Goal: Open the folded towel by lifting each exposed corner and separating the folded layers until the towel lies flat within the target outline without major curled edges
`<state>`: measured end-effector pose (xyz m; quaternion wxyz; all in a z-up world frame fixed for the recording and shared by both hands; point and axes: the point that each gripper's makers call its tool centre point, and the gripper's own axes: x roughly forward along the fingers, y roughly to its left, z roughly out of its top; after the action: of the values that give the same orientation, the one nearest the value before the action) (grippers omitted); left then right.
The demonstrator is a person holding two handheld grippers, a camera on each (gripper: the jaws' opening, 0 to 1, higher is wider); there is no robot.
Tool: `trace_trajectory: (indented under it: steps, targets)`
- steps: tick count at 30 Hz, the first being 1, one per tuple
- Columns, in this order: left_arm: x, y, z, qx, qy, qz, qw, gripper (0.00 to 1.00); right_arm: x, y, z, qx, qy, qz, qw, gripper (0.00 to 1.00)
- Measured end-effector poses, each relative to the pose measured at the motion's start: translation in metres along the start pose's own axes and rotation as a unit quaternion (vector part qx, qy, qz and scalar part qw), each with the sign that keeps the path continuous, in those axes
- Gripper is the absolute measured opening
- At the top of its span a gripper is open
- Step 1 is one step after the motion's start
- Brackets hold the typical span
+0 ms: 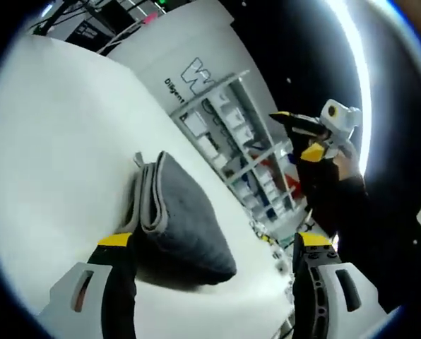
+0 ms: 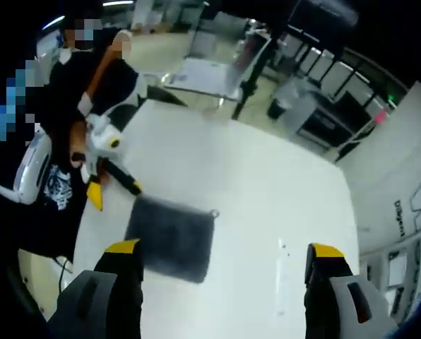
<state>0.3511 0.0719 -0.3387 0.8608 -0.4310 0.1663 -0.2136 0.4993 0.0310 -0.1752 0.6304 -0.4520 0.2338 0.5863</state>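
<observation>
Approach the folded towel (image 1: 179,215) low, take only the top layer at one exposed corner, and lift it clear before peeling it outward, so the lower folds stay put. The grey towel lies folded on the white table (image 1: 62,141), near its edge on the person's side. The left gripper (image 1: 214,261) is open, its left jaw just beside the towel's near edge. The right gripper (image 2: 224,265) is open, hovering above, well apart from the towel.

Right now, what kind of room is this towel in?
Probably a lab or workshop. A folded grey towel lies on a big white table, with shelves of boxes along one side and a white wall panel with printed letters behind.
</observation>
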Motion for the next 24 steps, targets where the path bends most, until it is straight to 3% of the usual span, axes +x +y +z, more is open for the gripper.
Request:
trace_trajectory:
  steps: [10,13,15,24]
  targets:
    - [0.003,0.016,0.013,0.005,-0.012,0.032,0.9994,0.73,0.031,-0.005,-0.004,0.000,0.002,0.030,0.9996,0.92]
    - [0.003,0.013,0.014,0.009,-0.016,0.033,0.9993,0.70,0.045,-0.004,-0.009,0.001,0.007,0.043,0.9990,0.90]
    - [0.003,0.012,0.015,0.040,-0.024,0.038,0.9982,0.68,0.055,-0.002,-0.012,0.004,0.009,0.054,0.9985,0.88]
    - [0.004,0.022,0.009,0.048,-0.012,0.049,0.9976,0.56,0.113,0.012,-0.036,0.055,0.040,0.113,0.9913,0.76]
